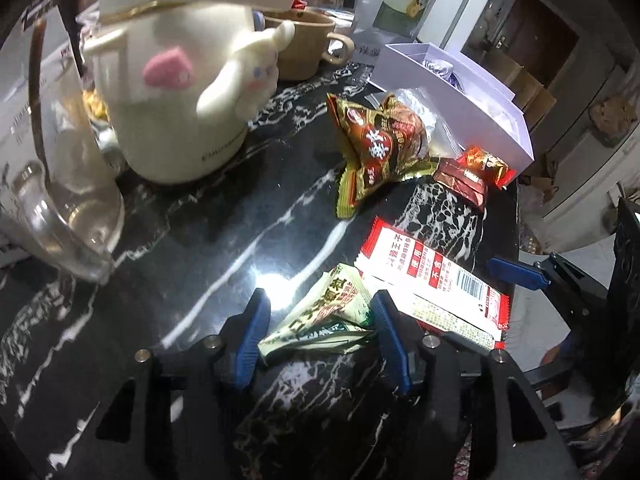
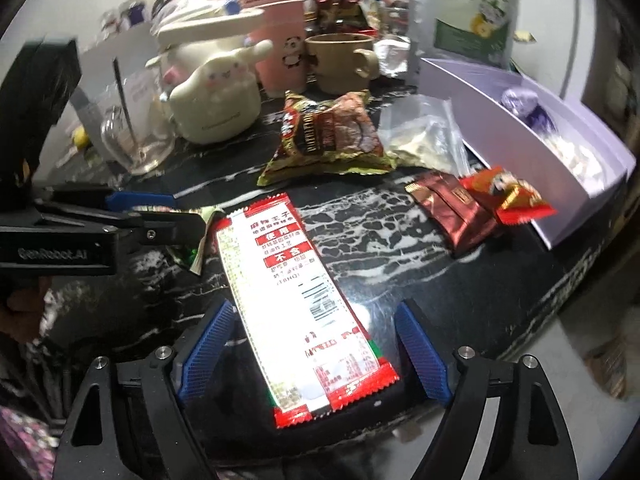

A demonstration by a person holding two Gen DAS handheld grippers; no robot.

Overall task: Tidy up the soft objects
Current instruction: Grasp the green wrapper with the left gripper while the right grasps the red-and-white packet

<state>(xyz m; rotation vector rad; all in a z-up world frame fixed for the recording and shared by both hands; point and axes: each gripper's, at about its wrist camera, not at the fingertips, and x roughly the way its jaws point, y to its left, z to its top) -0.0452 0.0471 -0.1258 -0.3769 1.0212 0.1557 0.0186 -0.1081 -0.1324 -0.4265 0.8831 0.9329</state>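
My left gripper is shut on a crumpled green and white packet, which touches both blue pads just above the black marble table. From the right wrist view the left gripper sits at the left with that packet's corner poking out. My right gripper stands wide open. A long red and white packet lies flat between its pads, untouched. That packet also shows in the left wrist view, beside one of the right gripper's fingers.
A brown and gold snack bag, a dark red packet and a red-orange packet lie near an open lilac box. A white cartoon mug, glass jug and tan cup crowd the left and back.
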